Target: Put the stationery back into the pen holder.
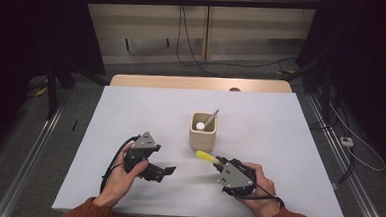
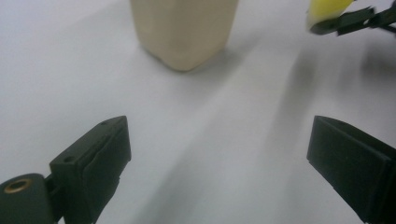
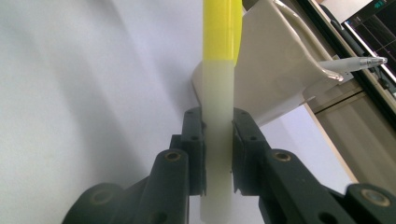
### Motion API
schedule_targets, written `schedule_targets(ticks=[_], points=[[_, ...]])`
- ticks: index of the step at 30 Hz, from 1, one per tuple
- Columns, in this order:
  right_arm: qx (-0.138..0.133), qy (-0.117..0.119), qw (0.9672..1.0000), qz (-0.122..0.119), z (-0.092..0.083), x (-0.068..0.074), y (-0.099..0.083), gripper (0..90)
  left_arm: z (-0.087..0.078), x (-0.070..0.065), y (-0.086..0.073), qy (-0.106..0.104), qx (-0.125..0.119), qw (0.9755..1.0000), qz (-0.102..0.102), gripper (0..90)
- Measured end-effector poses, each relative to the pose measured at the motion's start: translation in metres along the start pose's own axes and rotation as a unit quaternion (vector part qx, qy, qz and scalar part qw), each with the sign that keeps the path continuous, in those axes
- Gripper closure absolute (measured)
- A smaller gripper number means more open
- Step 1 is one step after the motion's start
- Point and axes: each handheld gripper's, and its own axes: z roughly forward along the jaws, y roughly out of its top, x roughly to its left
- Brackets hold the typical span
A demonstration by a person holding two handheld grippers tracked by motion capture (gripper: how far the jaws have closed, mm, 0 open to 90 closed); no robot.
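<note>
The right tool [image 3: 218,154] is clenched on a marker [image 3: 217,93] with a yellow cap (the cap end points toward the beige cup [image 1: 203,131]), and it holds the marker just above the white tabletop [image 1: 279,143], near the cup. The left tool [image 2: 219,168] is released, with nothing between its jaws. The cup already contains a pen [image 1: 210,118].
</note>
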Motion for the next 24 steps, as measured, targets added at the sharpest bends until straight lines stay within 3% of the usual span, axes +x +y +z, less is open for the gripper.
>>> schedule_targets(ticks=[6,10,12,16,18,19,20,24], points=[[-0.017,0.01,0.9988,0.046,-0.002,-0.007,0.0,77.6,-0.016,0.004,-0.014,0.03,-0.015,0.9994,-0.004,6.6],[-0.031,0.019,0.9953,0.09,-0.002,-0.015,-0.002,77.5,-0.026,0.008,-0.023,0.044,-0.02,0.9987,-0.016,6.6],[-0.037,0.024,0.993,0.11,-0.003,-0.019,-0.002,77.6,-0.03,0.01,-0.028,0.042,-0.022,0.9987,-0.019,6.6],[-0.042,0.022,0.991,0.125,-0.004,-0.025,-0.002,77.6,-0.035,0.013,-0.041,0.052,-0.027,0.9976,-0.036,6.6],[-0.049,0.027,0.9882,0.142,-0.005,-0.028,-0.003,77.6,-0.037,0.016,-0.049,0.048,-0.037,0.9962,-0.063,6.6],[-0.049,0.027,0.9878,0.146,-0.005,-0.029,-0.003,77.6,-0.038,0.017,-0.052,0.054,-0.036,0.9956,-0.067,6.6],[-0.048,0.027,0.9869,0.151,-0.005,-0.03,-0.003,77.6,-0.038,0.017,-0.055,0.065,-0.038,0.995,-0.066,6.7],[-0.049,0.025,0.9851,0.163,-0.005,-0.035,-0.003,77.6,-0.04,0.017,-0.061,0.072,-0.042,0.9945,-0.063,7.0]])
